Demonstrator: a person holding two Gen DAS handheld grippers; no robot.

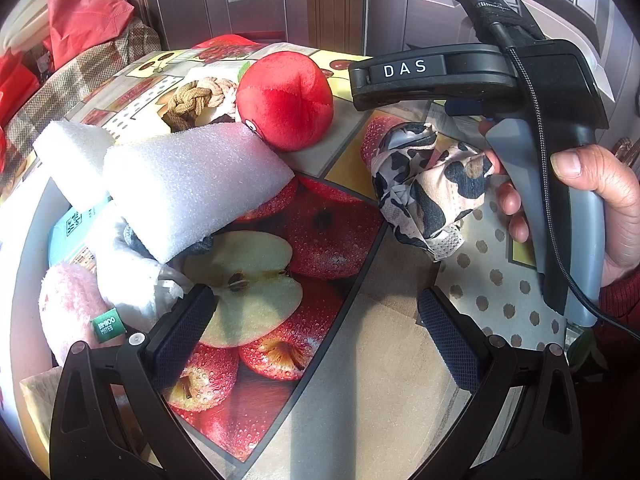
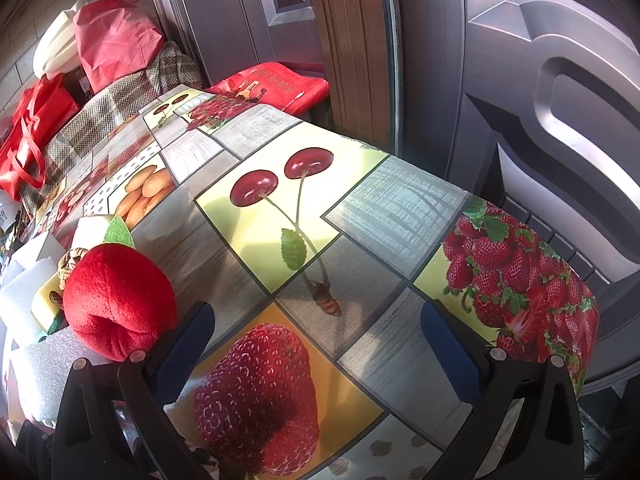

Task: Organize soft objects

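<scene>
**Floor:** What have you got on the left side?

**Me:** My left tongs [image 1: 316, 336] stand wide open with nothing between the fingers; they hang over the fruit-print tablecloth [image 1: 320, 360], above the printed half apple. The soft things are heaped off to the left of them: a big white foam block [image 1: 192, 184] lies tilted across the heap, a second foam piece [image 1: 72, 152] behind it, a pink fluffy thing [image 1: 68, 300] with a green tag just beside my left finger, and some white cloth [image 1: 128, 276] under the foam.

**Floor:** And the red one?

**Me:** The red plush ball [image 1: 286, 100] sits further back, touching the far end of the foam block, with a brown knotted rope [image 1: 196, 100] just behind it.

**Floor:** Right side?

**Me:** In the left camera I see the right tool held by a hand [image 1: 592, 208], and a crumpled spotted cloth [image 1: 430, 188] rests on the table just beside its handle, ahead and to the right of my left fingers. I can't tell whether the hand touches it. From the right camera, the right tongs [image 2: 318, 344] are also spread wide and hold nothing. They hover over the printed strawberry, with the red plush ball [image 2: 116, 300] just outside the left finger, near but apart from it. The foam [image 2: 44, 364] lies below the ball at the left edge.
</scene>
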